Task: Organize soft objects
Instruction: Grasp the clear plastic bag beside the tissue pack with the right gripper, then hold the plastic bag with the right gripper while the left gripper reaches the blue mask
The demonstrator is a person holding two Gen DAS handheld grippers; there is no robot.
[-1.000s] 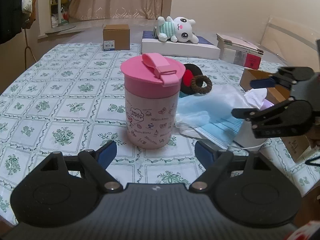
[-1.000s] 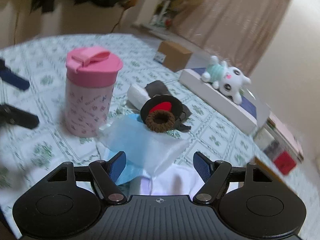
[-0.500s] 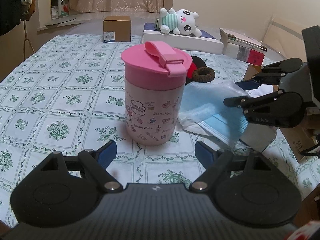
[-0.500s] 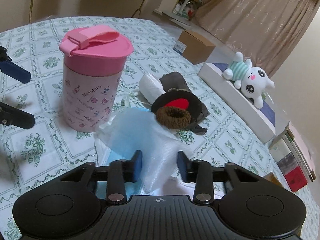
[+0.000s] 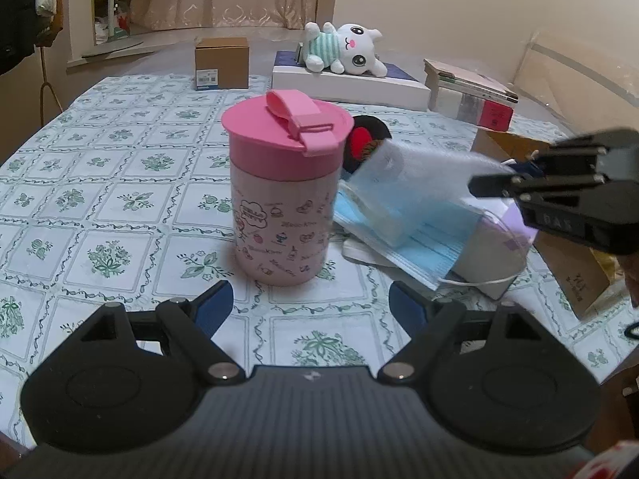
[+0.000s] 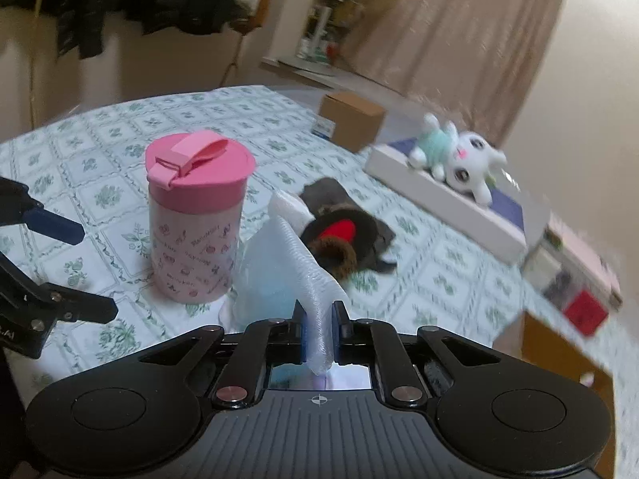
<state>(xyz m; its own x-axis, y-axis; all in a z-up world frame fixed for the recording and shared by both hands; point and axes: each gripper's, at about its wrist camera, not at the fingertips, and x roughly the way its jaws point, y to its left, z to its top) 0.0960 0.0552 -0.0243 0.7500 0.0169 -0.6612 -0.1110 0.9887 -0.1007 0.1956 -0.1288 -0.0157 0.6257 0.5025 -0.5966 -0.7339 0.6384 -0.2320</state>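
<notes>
Now our right claw [image 6: 319,329] has just closed on the wrapper [image 6: 295,263] edge, right of the cup [image 6: 195,223]. It is light, limp and slippery, so we pinch deep. Left claw [image 5: 309,303] stays open.

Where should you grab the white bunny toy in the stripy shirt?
Probably around the white plush bunny's green-striped middle, coming down from above. It lies on its side on the flat white box, so its soft, narrow body offers the pads two opposite sides.
</notes>
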